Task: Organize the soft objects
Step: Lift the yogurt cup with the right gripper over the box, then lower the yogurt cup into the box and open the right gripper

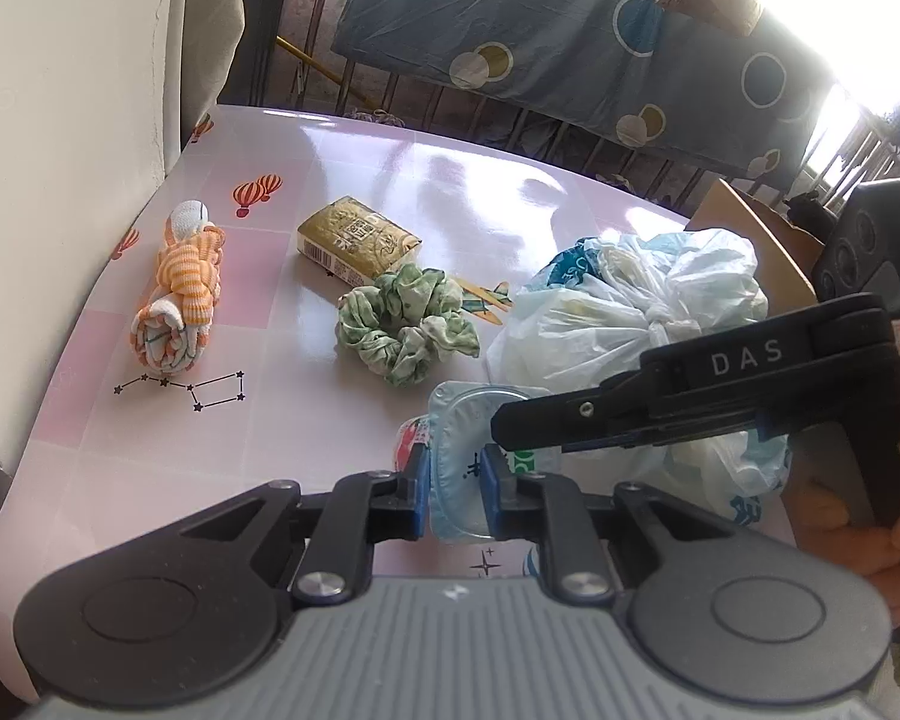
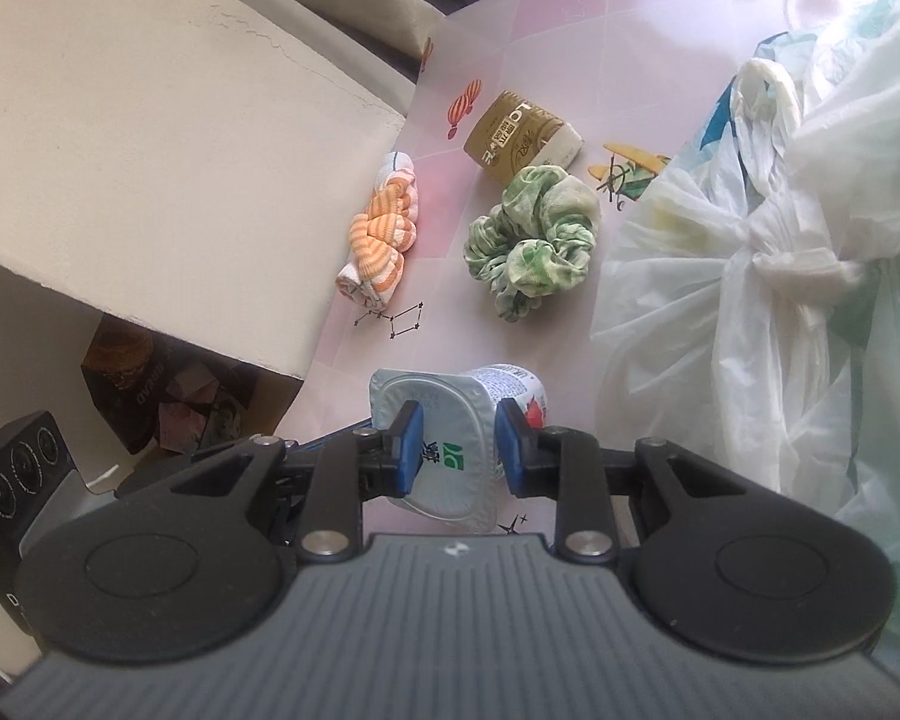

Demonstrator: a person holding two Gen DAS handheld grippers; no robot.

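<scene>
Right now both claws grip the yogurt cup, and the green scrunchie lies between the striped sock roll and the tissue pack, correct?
Not quite. In the left wrist view the green scrunchie lies between the striped sock roll and the tied plastic bags; the tissue pack sits behind it.

Right gripper [image 2: 456, 450] held a foil-lidded yogurt cup [image 2: 450, 426] between its blue pads, lid toward the camera, above the pink table [image 2: 546, 18]. Beyond lay a green scrunchie [image 2: 531, 237], an orange-striped rolled cloth [image 2: 381, 243] and a gold packet [image 2: 519, 132]. Knotted plastic bags [image 2: 768, 252] filled the right side.
</scene>
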